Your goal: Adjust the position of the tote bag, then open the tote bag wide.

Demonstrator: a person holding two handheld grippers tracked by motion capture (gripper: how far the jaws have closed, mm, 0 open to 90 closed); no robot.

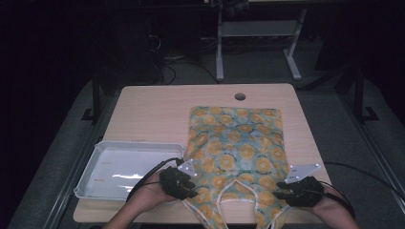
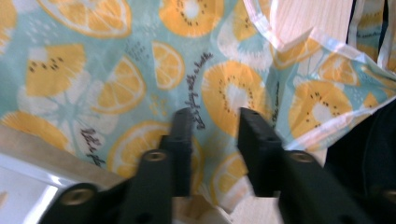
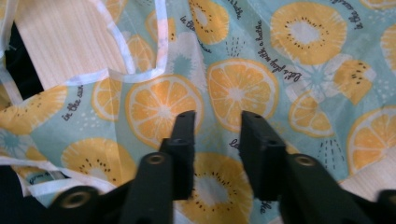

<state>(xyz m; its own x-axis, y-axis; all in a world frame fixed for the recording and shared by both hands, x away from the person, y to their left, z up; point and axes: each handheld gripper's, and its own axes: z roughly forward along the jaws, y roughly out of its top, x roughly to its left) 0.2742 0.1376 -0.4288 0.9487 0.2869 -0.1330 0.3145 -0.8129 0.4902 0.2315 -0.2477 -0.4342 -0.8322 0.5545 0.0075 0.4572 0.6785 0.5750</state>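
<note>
Down at the near edge of the table [image 1: 157,102], the garment [image 1: 236,152] lies flat: a sleeveless top in thin printed cloth, orange and lemon slices on pale teal, with white-bound straps and neckline [image 1: 236,188] toward the person and the straight hem at the far side. It reads as light and limp, so it should crumple, drape and slide on the smooth wood rather than keep any shape. Pinching one layer near the middle would likely just raise a tent. The bound edges at the shoulders and armholes look like the better places to grip, one on each side, so the cloth hangs evenly.

The left gripper [image 2: 215,154] hovers over the left shoulder area, jaws parted to a moderate gap, with printed cloth showing between and beneath them. The pads don't appear to press on anything; nothing is gripped. In the high view it sits at the garment's near-left corner [image 1: 184,183].

The right gripper [image 3: 217,154] mirrors it at the near-right corner [image 1: 293,191], jaws likewise part-open above the fabric, a white strap [image 3: 140,74] just ahead of them. It holds nothing either.

Left of the garment, near but apart, rests a white plastic tray [image 1: 95,157]. Farther off, a round cable hole [image 1: 240,97] marks the table's far edge.
</note>
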